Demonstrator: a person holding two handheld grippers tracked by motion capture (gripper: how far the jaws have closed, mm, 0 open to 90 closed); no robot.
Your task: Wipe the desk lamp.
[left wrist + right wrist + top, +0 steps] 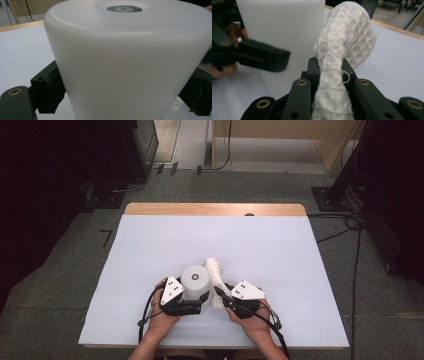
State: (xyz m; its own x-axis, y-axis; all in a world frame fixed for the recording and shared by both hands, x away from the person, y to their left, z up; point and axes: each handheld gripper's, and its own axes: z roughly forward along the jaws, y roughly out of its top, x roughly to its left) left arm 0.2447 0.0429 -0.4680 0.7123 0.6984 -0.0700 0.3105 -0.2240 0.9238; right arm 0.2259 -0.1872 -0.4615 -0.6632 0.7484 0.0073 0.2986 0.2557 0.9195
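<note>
A white tapered cup (195, 279) stands upside down on the white-covered table (150, 250), near the front middle. My left gripper (192, 296) is shut on the cup (125, 57), one pad (53, 85) against each side low down. Right beside it, my right gripper (221, 293) is shut on a rolled white waffle-weave cloth (215, 269). The cloth (347, 32) rises out of the right gripper (329, 72) and leans against the cup (282, 25). One finger (262, 57) of the left gripper lies across the cup's wall.
The table's bare wooden far edge (215, 209) shows beyond the white cover. Cables (355, 250) run across the grey floor at the right, near a black stand base (332, 197). Dark equipment (65, 180) stands at the left.
</note>
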